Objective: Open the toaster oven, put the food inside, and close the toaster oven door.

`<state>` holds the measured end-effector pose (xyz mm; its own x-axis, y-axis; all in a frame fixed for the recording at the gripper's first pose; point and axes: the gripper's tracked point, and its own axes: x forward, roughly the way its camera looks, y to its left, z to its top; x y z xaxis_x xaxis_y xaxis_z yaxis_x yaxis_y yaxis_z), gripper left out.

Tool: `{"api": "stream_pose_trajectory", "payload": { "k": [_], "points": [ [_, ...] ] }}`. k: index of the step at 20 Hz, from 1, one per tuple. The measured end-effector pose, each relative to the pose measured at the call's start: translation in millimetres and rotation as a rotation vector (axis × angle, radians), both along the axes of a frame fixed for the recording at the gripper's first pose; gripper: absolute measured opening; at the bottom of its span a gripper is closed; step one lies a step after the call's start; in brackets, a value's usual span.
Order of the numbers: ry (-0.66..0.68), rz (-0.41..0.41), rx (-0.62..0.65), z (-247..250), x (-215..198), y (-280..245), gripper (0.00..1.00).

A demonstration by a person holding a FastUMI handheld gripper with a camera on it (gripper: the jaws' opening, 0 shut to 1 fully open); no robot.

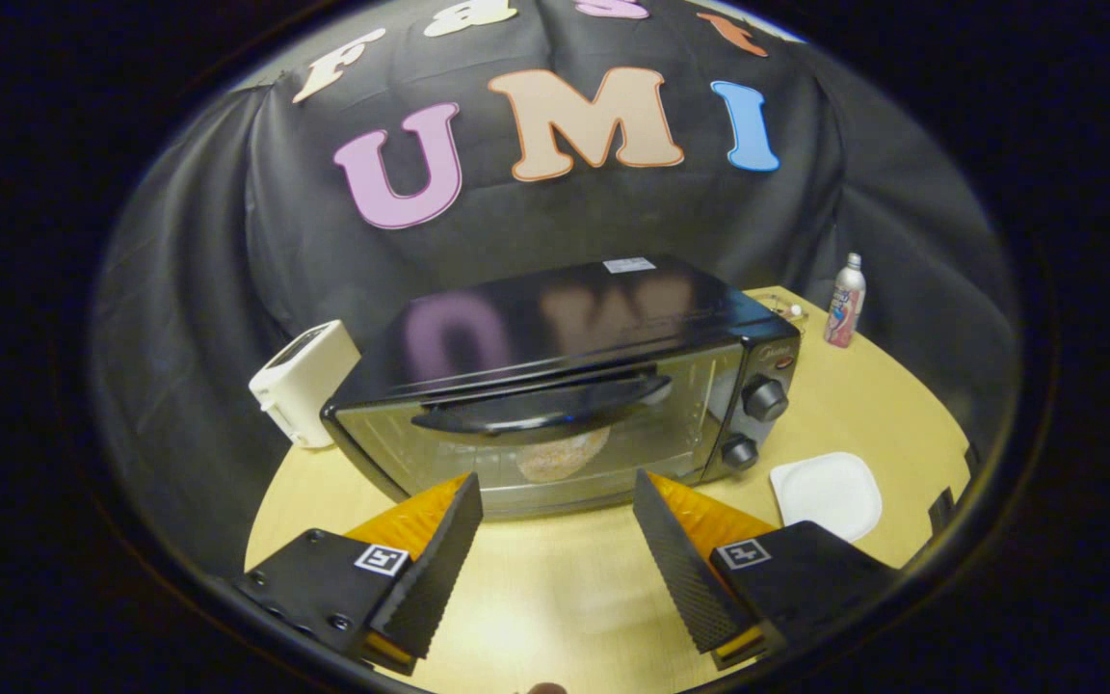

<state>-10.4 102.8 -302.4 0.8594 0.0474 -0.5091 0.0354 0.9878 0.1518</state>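
A white appliance [303, 383] is seen at far left on the table [555, 598], just beside the oven [555, 386], which sits beyond the tool [558, 540] & roughly centred ahead of it. The oven door [536, 448] appears shut: glass upright, handle [541, 410] across the top of the glass. A round pale item, prob. the food [563, 455], is seen through the glass, inside the oven, low & near mid. Two knobs [764, 398] are set on the panel at the oven's right.

Further right a white plate [827, 493] lies bare on the table, near the oven's right front corner. A spray can [844, 301] stands upright at the back right, well apart from the rest.

The tool is held wide open w/ nothing between its fingers; both are clear of the oven, short of the door.

Judged progress: food in, door closed, so all three steps look done, or v. nearly. What may be left: a check that the door is fully latched, which can't be told from here.
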Motion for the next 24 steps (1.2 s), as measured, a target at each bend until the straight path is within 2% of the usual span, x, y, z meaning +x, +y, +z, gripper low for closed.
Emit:
{"api": "stream_pose_trajectory", "payload": {
  "k": [5,8,17,24],
  "points": [
    [-0.008,-0.011,-0.001,9,1,-6,1.00],
    [-0.048,-0.014,-0.014,34,0,-15,1.00],
    [-0.330,-0.049,-0.100,209,14,-55,0.99],
    [-0.442,-0.045,-0.146,321,15,-70,0.99]
  ]
}}
